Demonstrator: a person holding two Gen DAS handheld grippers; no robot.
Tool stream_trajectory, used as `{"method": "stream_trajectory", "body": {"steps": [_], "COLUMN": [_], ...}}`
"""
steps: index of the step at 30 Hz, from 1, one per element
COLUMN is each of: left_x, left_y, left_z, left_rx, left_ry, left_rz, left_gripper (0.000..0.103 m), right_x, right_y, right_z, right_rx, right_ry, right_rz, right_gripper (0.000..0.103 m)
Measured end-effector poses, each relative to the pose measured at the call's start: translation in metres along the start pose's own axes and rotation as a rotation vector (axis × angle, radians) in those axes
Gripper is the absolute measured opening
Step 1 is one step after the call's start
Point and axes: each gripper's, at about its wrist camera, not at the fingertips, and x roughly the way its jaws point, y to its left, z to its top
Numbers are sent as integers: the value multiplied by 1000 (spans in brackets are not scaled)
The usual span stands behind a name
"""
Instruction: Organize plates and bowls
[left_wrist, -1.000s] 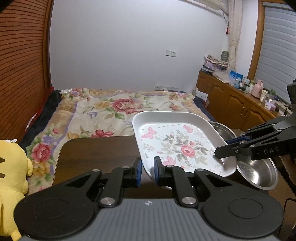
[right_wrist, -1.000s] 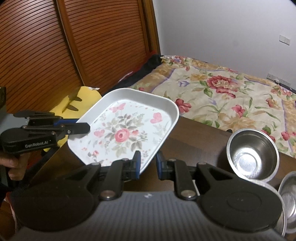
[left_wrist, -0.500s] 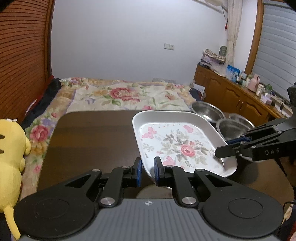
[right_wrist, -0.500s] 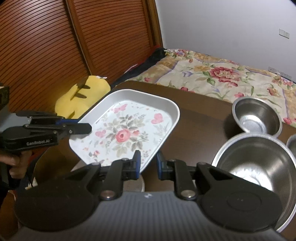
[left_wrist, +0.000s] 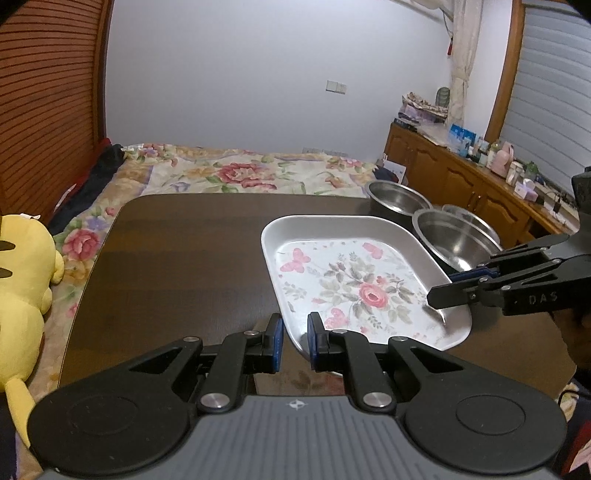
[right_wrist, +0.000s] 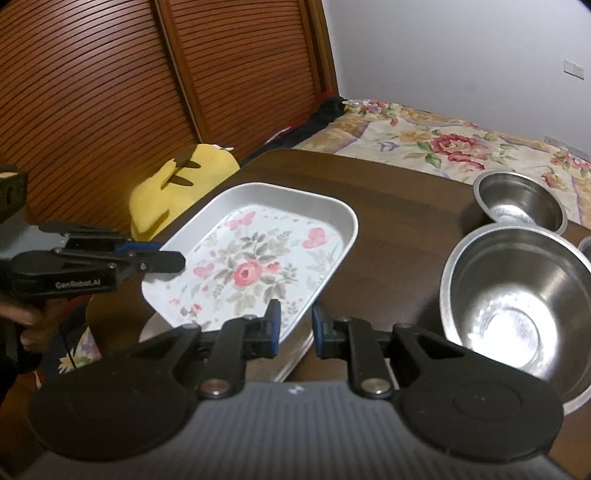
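Observation:
A white rectangular tray with a rose and butterfly print (left_wrist: 354, 280) (right_wrist: 255, 258) is held level just above the dark wooden table (left_wrist: 184, 258) (right_wrist: 406, 206). My left gripper (left_wrist: 294, 339) (right_wrist: 173, 260) is shut on the tray's edge at one end. At the opposite end my right gripper (right_wrist: 294, 328) (left_wrist: 439, 295) is shut on the rim. Beside the tray stand steel bowls: a small deep bowl (left_wrist: 399, 197) (right_wrist: 521, 201) and a large bowl (left_wrist: 454, 240) (right_wrist: 517, 291). A pale round rim (right_wrist: 149, 328) shows under the tray.
A third steel rim (left_wrist: 476, 221) peeks out behind the large bowl. A yellow plush toy (left_wrist: 22, 277) (right_wrist: 184, 181) lies off the table's left side. A floral bed (left_wrist: 236, 173) sits beyond the table, a cluttered wooden cabinet (left_wrist: 461, 173) on the right, and slatted doors (right_wrist: 110, 92).
Both grippers have carried the tray down and back, from high over the table's far edge to low over the tabletop. The steel bowls now sit close beside it.

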Motion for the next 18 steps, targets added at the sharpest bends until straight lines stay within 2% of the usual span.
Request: {"method": "stream_trajectory", "body": {"steps": [18], "left_x": [-13], "left_y": [-1], "left_z": [-33], "left_rx": [-13], "left_ry": [45], "left_rz": [6], "left_gripper": [15], "right_x": [1], "right_y": [14], "right_z": [-41], "right_rx": [45], "right_ry": [-41], "right_rz": [12], "right_gripper": [20]}}
